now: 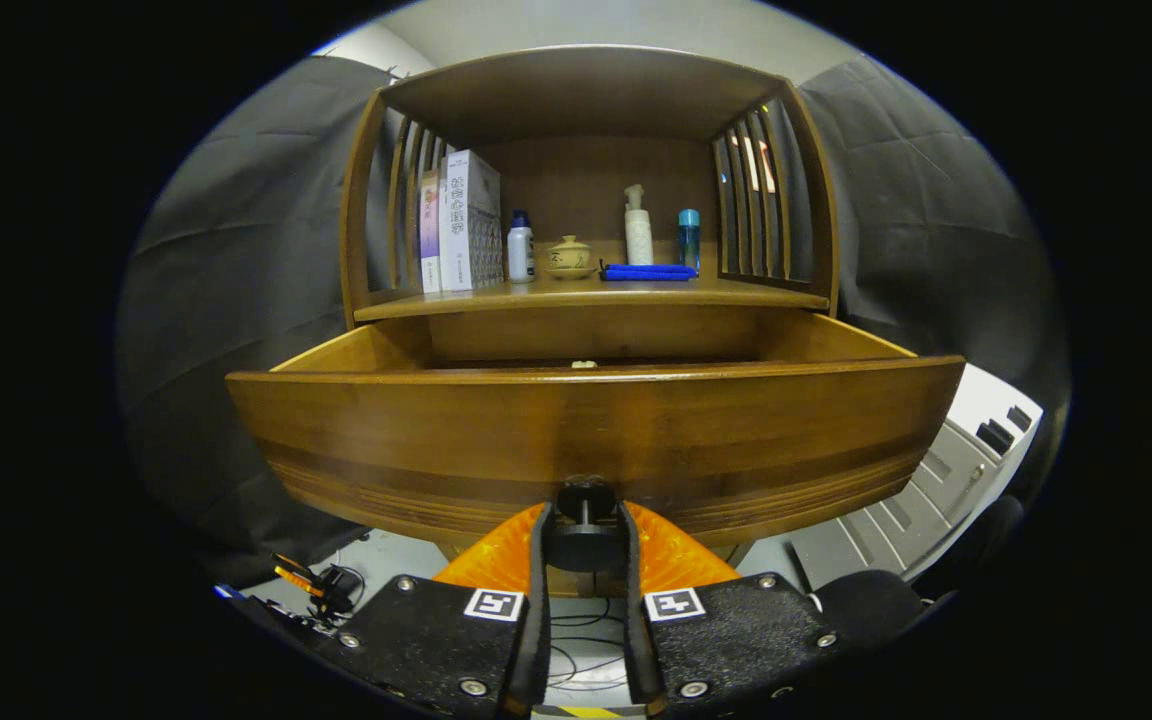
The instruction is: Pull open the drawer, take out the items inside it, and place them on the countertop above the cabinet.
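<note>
The wooden drawer (pixel 596 440) of the cabinet stands pulled out toward me, its curved front filling the space just ahead of the fingers. Its dark round knob (pixel 584 535) sits between my two fingers (pixel 536 560), and my gripper (pixel 584 520) is shut on the knob. Over the drawer's front rim a small pale item (pixel 584 364) peeks out; the rest of the inside is hidden. Above the drawer runs the countertop (pixel 736 292) of the cabinet.
On the countertop stand books (pixel 461 222), a white bottle (pixel 520 250), a small lidded pot (pixel 570 257), a folded blue cloth (pixel 648 271), a pump bottle (pixel 638 228) and a blue bottle (pixel 688 238). A grey case (pixel 936 490) lies on the floor to the right, cables below.
</note>
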Available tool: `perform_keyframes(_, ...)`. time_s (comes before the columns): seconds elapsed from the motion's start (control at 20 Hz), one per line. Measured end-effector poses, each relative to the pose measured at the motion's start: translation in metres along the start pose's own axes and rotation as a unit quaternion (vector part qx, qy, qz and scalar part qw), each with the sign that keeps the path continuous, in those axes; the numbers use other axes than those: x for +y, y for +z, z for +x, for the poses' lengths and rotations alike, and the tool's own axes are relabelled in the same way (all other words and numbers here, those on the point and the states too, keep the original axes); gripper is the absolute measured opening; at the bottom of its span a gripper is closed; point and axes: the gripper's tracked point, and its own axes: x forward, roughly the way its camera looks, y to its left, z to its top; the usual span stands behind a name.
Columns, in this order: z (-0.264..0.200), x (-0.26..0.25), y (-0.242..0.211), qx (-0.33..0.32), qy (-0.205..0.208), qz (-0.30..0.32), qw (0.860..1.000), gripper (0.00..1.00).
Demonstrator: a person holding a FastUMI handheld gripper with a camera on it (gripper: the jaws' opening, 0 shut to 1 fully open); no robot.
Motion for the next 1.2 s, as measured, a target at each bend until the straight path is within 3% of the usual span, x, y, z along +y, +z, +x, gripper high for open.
perform_keyframes(0.5, -0.015, 0.002, -0.008, -0.010, 0.005, -0.006, 1.000, 0.30)
perform_keyframes(0.65, -0.016, 0.004, -0.009, -0.008, 0.015, -0.012, 1.000, 0.40)
perform_keyframes(0.75, -0.027, 0.002, 0.002, -0.030, 0.021, -0.022, 0.999, 0.58)
perform_keyframes(0.95, -0.048, 0.020, 0.047, -0.071, 0.075, 0.005, 0.995, 0.94)
perform_keyframes(1.2, -0.062, 0.007, 0.124, -0.109, 0.046, -0.015, 0.993, 0.94)
